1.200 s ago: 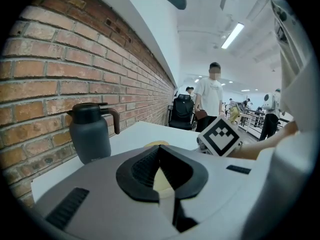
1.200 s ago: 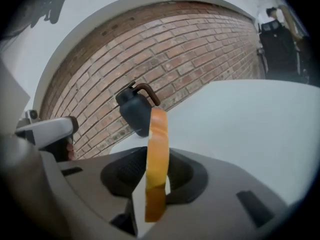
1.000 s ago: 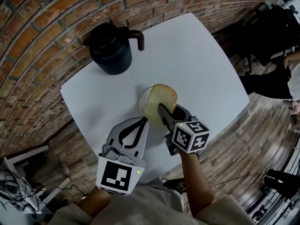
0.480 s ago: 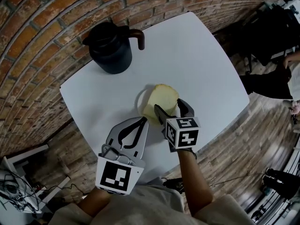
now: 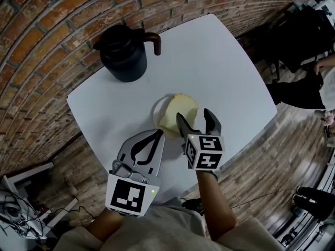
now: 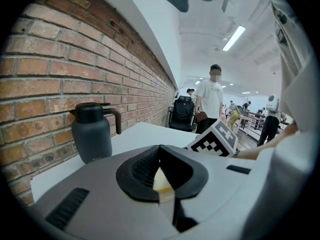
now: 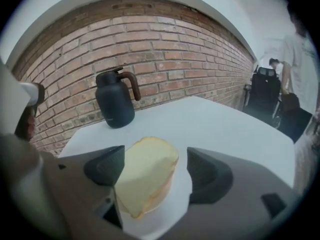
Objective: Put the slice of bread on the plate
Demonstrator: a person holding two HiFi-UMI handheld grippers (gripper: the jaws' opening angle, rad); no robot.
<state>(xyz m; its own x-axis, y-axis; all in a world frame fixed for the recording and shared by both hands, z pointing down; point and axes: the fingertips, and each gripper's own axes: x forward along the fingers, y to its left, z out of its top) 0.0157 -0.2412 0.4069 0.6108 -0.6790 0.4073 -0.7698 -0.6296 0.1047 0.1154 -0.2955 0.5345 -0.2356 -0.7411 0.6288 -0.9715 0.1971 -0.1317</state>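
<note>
- Left gripper (image 5: 158, 135): nearest the body, low over the table edge. Jaws pinched together on nothing. Same spot as a second ago.
- Right gripper (image 5: 193, 118): a second ago it was clamped narrow on the slice, which hung tilted over the plate. Now its jaws are opening, spread to either side with the near end of the slice between them. Pads off the crust.
- Slice of bread (image 5: 179, 113): let go and lying on the plate (image 5: 156, 110), no longer lifted. It covers most of the dish, with white rim showing at the left in the head view. Whether any edge overhangs, I cannot tell.
- Reading: the placing looks done. What seems left is backing the right gripper straight off so neither jaw drags the slice.
- Table (image 5: 225, 72): white, bare around the plate. Nothing blocks a retreat toward the body.
- Dark jug (image 5: 124, 54): well beyond the plate, near the far-left corner, handle to the right. Out of the way.
- Brick wall (image 5: 47, 46): runs behind the table.
- Bystander (image 6: 211, 96): stands far off in the room. No bearing on the work.
</note>
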